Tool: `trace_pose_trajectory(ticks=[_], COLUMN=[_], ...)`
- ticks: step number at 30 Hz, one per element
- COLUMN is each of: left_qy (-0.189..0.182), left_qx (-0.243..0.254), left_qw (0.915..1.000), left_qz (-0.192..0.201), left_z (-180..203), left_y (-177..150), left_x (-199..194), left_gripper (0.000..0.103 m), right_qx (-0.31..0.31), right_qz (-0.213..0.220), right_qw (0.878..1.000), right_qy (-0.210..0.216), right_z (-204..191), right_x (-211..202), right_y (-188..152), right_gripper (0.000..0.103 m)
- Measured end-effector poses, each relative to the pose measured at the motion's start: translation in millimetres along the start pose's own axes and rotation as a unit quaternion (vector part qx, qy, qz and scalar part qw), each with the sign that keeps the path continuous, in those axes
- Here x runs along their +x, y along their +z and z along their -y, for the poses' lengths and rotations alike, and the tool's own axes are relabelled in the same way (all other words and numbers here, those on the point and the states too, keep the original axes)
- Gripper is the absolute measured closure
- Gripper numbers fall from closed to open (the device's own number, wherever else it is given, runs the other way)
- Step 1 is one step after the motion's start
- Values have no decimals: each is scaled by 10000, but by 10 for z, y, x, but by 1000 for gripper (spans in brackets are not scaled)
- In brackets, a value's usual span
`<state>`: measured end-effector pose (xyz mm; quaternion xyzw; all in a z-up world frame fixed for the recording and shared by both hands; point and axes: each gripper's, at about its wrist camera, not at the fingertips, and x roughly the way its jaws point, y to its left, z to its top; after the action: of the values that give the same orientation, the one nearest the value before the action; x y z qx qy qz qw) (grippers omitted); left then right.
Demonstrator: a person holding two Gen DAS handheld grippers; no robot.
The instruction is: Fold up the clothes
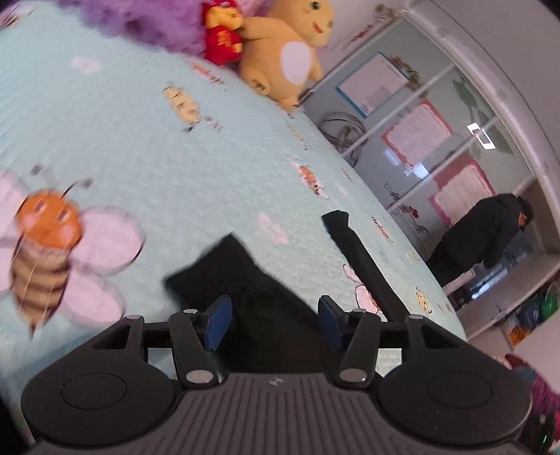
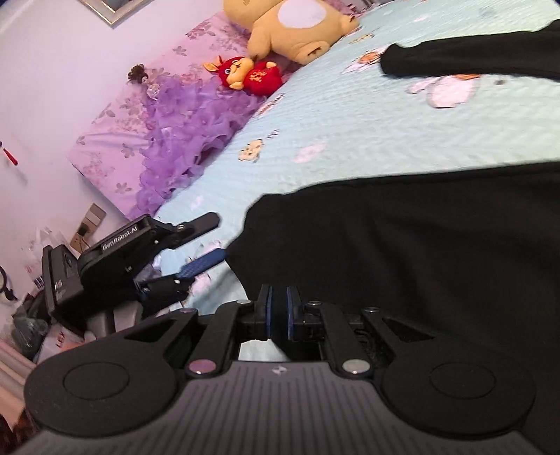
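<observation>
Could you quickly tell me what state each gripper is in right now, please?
Left gripper: open, the black garment between its fingers, not pinched.
Right gripper: nearly closed; whether it grips the garment cannot be told.

A bedroom in a home. A bed point(image 1: 196, 147) takes up most of both views, covered by a pale blue quilted spread printed with cartoon bees. Plush toys, a yellow bear point(image 2: 297, 28) and a small red one point(image 2: 250, 75), lie by a purple ruffled pillow point(image 2: 168, 115). Glass doors point(image 1: 437, 140) carry what look like posters, though blurred. A person point(image 1: 479, 238) stands beyond.
</observation>
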<state>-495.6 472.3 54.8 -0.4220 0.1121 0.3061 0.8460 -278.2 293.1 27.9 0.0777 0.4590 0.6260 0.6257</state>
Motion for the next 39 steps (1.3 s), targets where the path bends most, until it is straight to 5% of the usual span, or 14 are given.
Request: trace_pose_trajectory(ticks=[3, 5, 7, 11, 14, 22, 25, 30, 33, 39], left_qy=[93, 176, 260, 317, 441, 291, 369, 216, 59, -153], left_qx=[372, 268, 164, -2, -167, -84, -399, -999, -1096, -966], left_qw=[9989, 9991, 9992, 9994, 9989, 9995, 9982, 9948, 9938, 9951], left_qz=[-282, -272, -261, -137, -13, -102, -256, 50, 174, 147], left_z=[-34, -122, -211, -250, -219, 130, 107, -22, -40, 30], left_y=[112, 173, 235, 235, 173, -499, -765, -830, -826, -804], left_x=[399, 519, 638, 570, 357, -326, -374, -313, -270, -220], left_gripper=[47, 56, 56, 55, 48, 40, 40, 31, 21, 5], right_qx=[137, 382, 695, 1067, 649, 454, 1038, 1813, 2194, 2200], right_qz=[-163, -258, -235, 157, 259, 442, 817, 1450, 1726, 1902], right_qw=[9997, 9989, 9972, 9941, 9975, 9966, 9870, 9600, 9487, 9475], right_qy=[120, -9, -128, -84, -128, -537, -919, -1563, -1485, -1329], right_z=[5, 125, 273, 325, 192, 357, 561, 878, 1050, 1142], right_x=[383, 651, 875, 783, 449, -1148, -1880, -2832, -3053, -2947], right_y=[188, 292, 384, 442, 315, -705, -1181, -1776, -1963, -1943], right_gripper=[94, 91, 103, 94, 82, 77, 72, 67, 67, 60])
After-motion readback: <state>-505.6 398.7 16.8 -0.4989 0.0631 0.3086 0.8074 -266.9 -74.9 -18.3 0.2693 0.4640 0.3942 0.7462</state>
